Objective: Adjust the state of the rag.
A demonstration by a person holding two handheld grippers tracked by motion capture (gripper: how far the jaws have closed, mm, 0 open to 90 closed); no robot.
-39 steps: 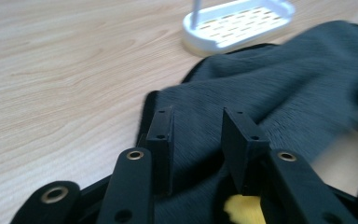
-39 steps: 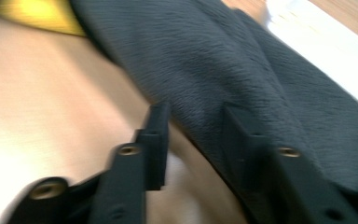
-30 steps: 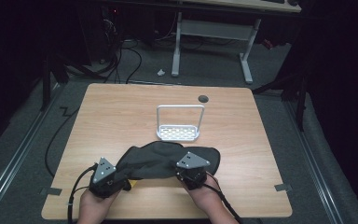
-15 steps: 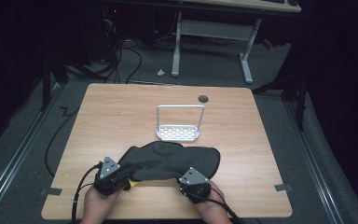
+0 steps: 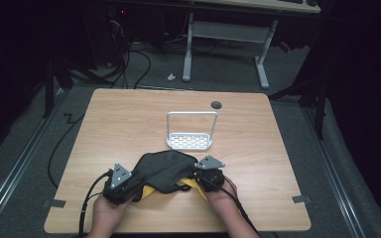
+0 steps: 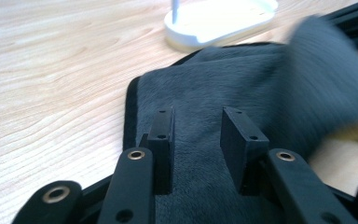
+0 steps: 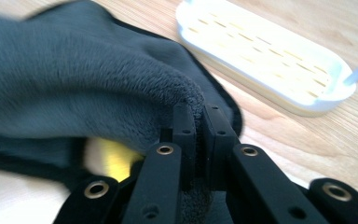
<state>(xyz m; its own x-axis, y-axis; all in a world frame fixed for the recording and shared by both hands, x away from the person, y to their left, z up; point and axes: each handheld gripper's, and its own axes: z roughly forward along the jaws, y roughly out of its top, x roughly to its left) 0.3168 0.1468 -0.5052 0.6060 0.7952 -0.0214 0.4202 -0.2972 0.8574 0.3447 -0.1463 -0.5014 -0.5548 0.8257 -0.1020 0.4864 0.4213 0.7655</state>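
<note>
Two grippers at the grey cloth's (image 5: 161,168) near edge, right gripper (image 7: 199,122) pinching.

Table (image 5: 129,124) evenly lit, surroundings dark, white rack (image 7: 265,56) glaring, cloth (image 6: 326,60) edge motion-blurred

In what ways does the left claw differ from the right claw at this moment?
The left claw has its jaws parted, with the dark grey plush cloth lying under them, unpinched; the right claw has its jaws shut on a raised fold of that cloth. The left one sits at the cloth's left edge, the right one at its right edge. Both are black and hand-held.
</note>
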